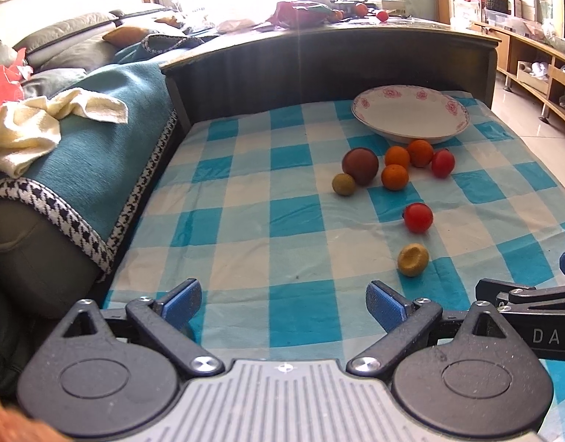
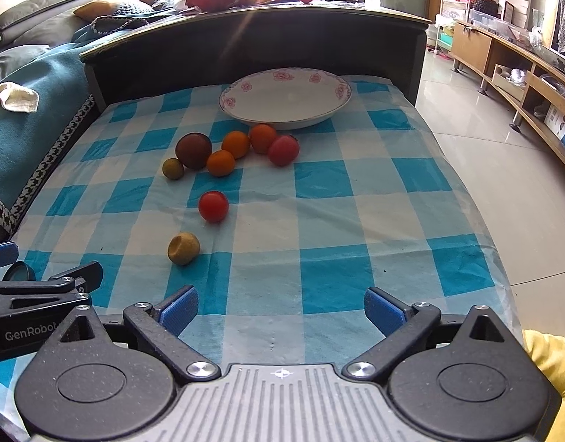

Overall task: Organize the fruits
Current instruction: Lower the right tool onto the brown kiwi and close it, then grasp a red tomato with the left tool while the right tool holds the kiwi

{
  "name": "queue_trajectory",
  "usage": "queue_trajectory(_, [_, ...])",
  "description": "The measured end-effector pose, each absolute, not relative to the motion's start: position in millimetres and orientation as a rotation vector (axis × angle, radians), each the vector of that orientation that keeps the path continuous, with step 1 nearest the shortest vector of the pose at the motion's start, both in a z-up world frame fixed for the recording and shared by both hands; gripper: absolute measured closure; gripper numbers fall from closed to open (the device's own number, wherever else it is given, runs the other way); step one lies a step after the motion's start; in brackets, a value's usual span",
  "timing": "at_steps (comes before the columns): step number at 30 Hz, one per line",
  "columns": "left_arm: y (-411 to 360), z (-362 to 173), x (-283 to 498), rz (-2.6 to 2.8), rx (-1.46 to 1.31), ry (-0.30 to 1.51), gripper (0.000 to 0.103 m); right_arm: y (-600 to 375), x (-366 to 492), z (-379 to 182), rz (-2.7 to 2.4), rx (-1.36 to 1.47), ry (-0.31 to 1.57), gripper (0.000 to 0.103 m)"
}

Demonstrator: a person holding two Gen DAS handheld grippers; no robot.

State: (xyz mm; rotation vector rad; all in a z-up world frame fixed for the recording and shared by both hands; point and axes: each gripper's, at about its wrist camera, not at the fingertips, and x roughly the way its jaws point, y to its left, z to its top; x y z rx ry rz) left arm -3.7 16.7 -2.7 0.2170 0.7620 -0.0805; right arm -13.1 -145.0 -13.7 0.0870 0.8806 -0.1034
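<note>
A white plate with pink flowers [image 1: 411,125] [image 2: 282,110] sits empty at the far side of the blue-checked cloth. In front of it lie a dark maroon fruit [image 1: 360,166] [image 2: 193,150], three oranges [image 1: 394,177] [image 2: 220,163], a red fruit [image 1: 443,163] [image 2: 283,150] and a small green-brown fruit [image 1: 343,184] [image 2: 173,168]. Nearer lie a red tomato [image 1: 418,217] [image 2: 213,206] and a tan hollowed fruit [image 1: 413,259] [image 2: 183,248]. My left gripper [image 1: 284,304] and right gripper [image 2: 281,309] are open, empty, near the front edge.
A dark headboard-like panel [image 1: 319,70] rises behind the plate. A sofa with a teal throw [image 1: 109,140] and a cream towel [image 1: 43,121] borders the left. Tiled floor [image 2: 503,169] and a wooden shelf unit [image 2: 521,73] lie to the right.
</note>
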Motion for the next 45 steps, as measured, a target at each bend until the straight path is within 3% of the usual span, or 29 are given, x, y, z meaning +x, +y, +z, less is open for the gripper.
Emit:
queue_trajectory(10, [36,-3,11,-0.195,0.351,0.716,0.0,-123,5,-11,0.055,0.006,0.873,0.021])
queue_trajectory(15, [50,-7,18,-0.258,0.365,0.728,0.0,-114,23,-20,0.121,-0.027,0.886,0.04])
queue_trajectory(19, [59,-11,24,-0.286,0.312,0.757,0.004,-114,37,-28,0.148,0.003,0.907,0.048])
queue_trajectory(21, [59,-14,27,-0.296,0.303,0.766,0.006,-114,42,-30,0.162,0.01,0.909,0.06])
queue_trajectory(29, [42,-11,37,-0.357,0.274,0.779,0.01,-102,54,-40,0.22,-0.016,0.937,0.079])
queue_trajectory(33, [34,-15,44,-0.384,0.28,0.812,0.022,-103,56,-39,0.226,-0.019,0.94,0.08])
queue_trajectory(41, [8,-17,61,-0.446,0.222,0.857,0.029,-121,52,-32,0.178,-0.004,0.946,0.081])
queue_trajectory(45, [-15,-19,70,-0.481,0.213,0.864,0.039,-141,48,-29,0.123,0.038,0.947,0.081])
